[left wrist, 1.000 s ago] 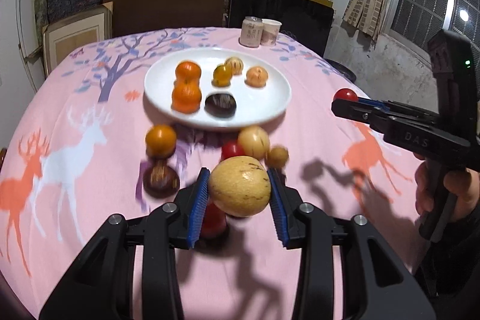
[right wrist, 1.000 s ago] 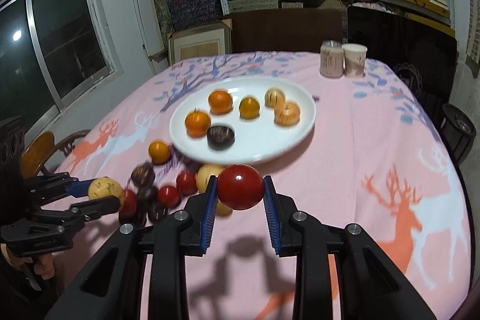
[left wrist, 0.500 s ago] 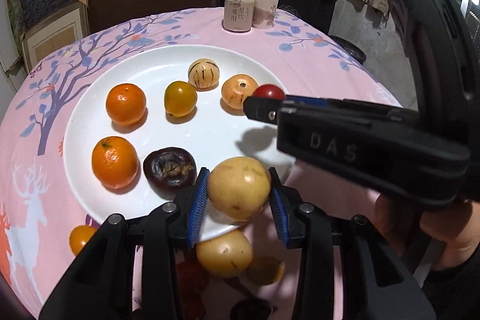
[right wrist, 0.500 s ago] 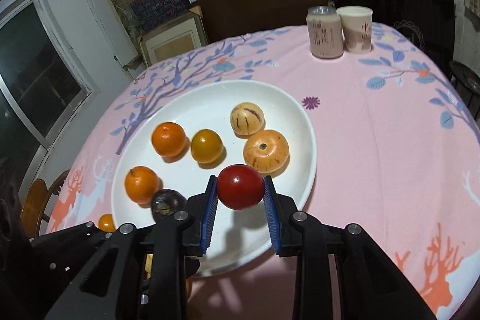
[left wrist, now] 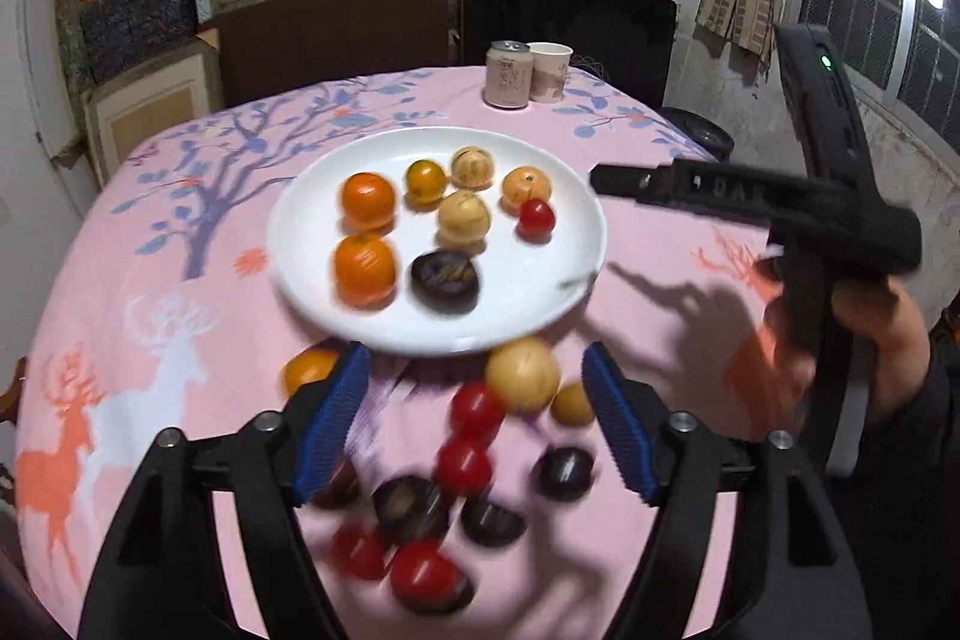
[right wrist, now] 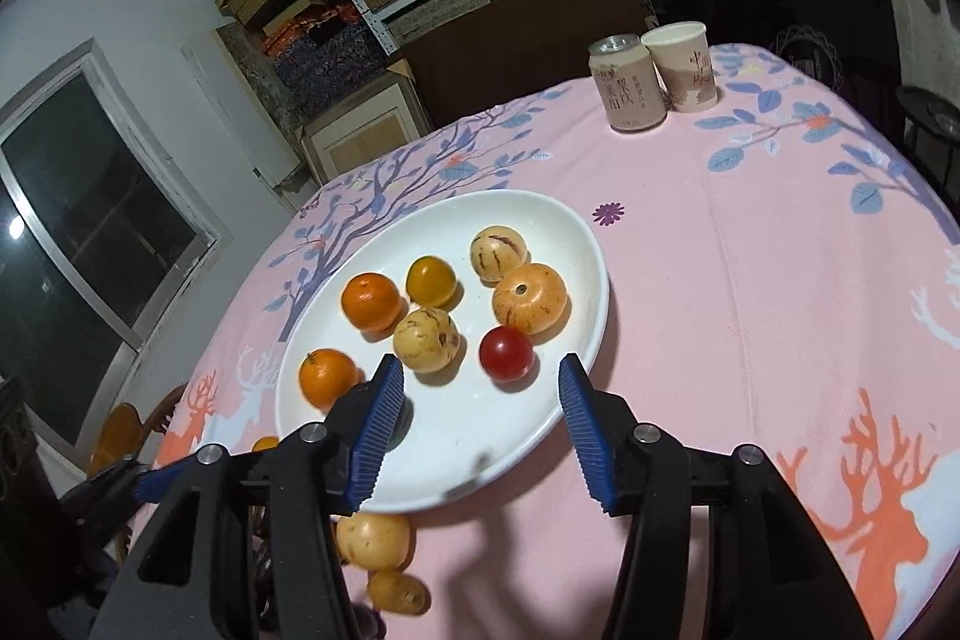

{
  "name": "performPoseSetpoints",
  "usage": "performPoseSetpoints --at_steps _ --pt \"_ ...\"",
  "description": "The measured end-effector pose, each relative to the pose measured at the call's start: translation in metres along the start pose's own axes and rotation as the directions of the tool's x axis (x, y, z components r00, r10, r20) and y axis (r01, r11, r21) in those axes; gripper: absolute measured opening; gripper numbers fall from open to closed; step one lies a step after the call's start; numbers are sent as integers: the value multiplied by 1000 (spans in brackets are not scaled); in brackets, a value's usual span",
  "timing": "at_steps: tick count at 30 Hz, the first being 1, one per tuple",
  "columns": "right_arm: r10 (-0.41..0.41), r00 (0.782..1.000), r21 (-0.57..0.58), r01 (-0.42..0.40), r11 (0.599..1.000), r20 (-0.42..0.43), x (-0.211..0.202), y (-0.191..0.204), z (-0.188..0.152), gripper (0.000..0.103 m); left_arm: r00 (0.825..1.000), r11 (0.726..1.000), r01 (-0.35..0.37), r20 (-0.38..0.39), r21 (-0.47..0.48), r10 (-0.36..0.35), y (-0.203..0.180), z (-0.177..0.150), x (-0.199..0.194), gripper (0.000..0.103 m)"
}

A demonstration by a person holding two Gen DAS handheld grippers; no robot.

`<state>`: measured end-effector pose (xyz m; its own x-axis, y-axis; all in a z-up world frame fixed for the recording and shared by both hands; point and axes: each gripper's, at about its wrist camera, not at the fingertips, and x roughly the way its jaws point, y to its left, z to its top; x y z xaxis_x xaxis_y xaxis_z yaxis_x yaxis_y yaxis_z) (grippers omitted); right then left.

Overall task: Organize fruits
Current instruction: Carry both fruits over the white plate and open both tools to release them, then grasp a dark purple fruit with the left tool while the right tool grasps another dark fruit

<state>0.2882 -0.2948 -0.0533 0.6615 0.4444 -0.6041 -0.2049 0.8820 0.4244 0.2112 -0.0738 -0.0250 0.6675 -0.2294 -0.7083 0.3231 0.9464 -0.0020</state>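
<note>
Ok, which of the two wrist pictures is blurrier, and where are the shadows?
Left wrist view: motion blur smears the loose fruit nearest the camera, and a dark shadow falls on the tablecloth right of the plate. Right wrist view: much sharper, soft shadows beneath the claw.

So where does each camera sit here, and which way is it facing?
Left wrist: rides the left claw, looking down-forward over loose fruit to the white plate; the right claw and the hand holding it show.
Right wrist: rides the right claw, open over the plate's near rim; the left claw's tip shows.
Shared: plate, red tomato, can, cup.
</note>
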Motion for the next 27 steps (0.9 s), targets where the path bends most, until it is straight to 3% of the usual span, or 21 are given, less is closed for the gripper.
performPoseSetpoints --at_steps 5,9,14,15,18,22,27 --pt "-2 1000 -118 -1 993 -26 -23 38 -33 55 996 996 -68 -52 55 71 10 -63 -29 74" --pt "13 999 -108 -17 994 -42 -35 46 -67 55 990 990 -125 -62 63 129 11 -93 -24 70" --pt "-11 999 -51 8 999 -42 -37 36 -94 55 993 997 -73 -90 -21 70 18 -98 -4 66" --pt "-14 999 -41 12 999 -35 -37 33 -96 55 993 998 -51 -112 -30 48 16 -98 2 58" --pt "-17 1000 -20 17 1000 -21 -35 27 -102 55 987 999 -33 -156 -41 26 15 -97 13 51" --pt "-16 999 -34 15 999 -52 -23 27 -107 55 988 998 -11 -154 -69 0 17 -94 14 44" --pt "29 998 -29 -31 999 -49 -24 26 -107 55 987 997 -2 -160 -82 -12 14 -87 21 43"
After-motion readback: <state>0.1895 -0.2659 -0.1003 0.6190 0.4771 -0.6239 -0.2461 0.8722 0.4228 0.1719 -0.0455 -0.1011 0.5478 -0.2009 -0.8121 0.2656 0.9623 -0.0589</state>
